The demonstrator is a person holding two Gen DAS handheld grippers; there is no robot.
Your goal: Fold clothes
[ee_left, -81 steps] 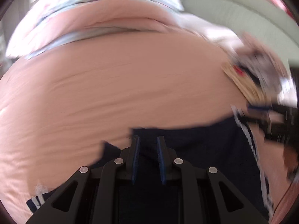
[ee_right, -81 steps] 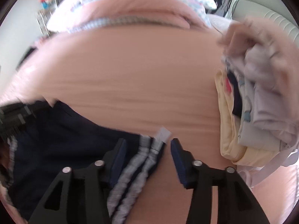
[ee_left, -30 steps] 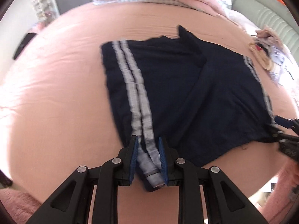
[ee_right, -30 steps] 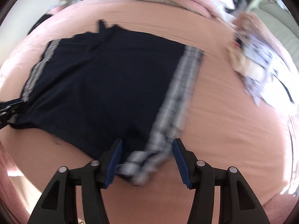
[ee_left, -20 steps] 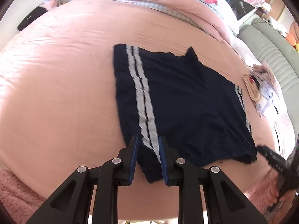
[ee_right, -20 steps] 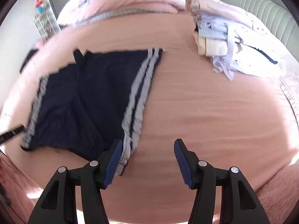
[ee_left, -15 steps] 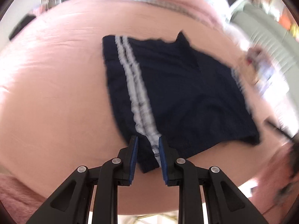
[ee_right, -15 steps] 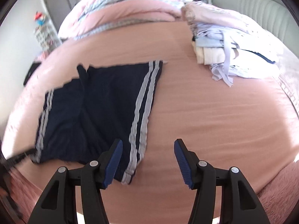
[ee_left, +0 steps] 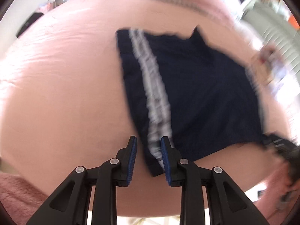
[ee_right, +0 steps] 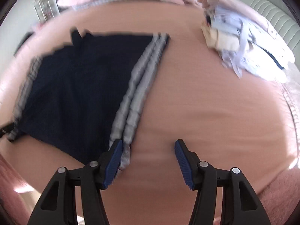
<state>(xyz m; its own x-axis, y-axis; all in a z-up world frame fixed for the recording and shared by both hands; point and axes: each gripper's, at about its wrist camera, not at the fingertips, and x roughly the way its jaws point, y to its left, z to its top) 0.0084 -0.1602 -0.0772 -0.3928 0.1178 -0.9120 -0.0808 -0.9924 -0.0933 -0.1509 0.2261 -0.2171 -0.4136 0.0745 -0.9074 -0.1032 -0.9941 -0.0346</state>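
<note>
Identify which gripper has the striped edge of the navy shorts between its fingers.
The left gripper: the shorts' striped corner lies between its narrow fingers. The right gripper gapes wide over bare sheet, stripe just outside one finger.

Two wrist cameras, both low over the bed and facing across it.

Each looks forward past its own jaws, close to the near edge of the pink bed (ee_left: 56, 97). The left view sits by one striped side of the dark shorts (ee_left: 196, 86), the right view by the other; both share the shorts, bed and far bedding.

shorts (ee_right: 78, 86) flat on bed (ee_right: 206, 112); clothes pile (ee_right: 240, 43) far right
</note>
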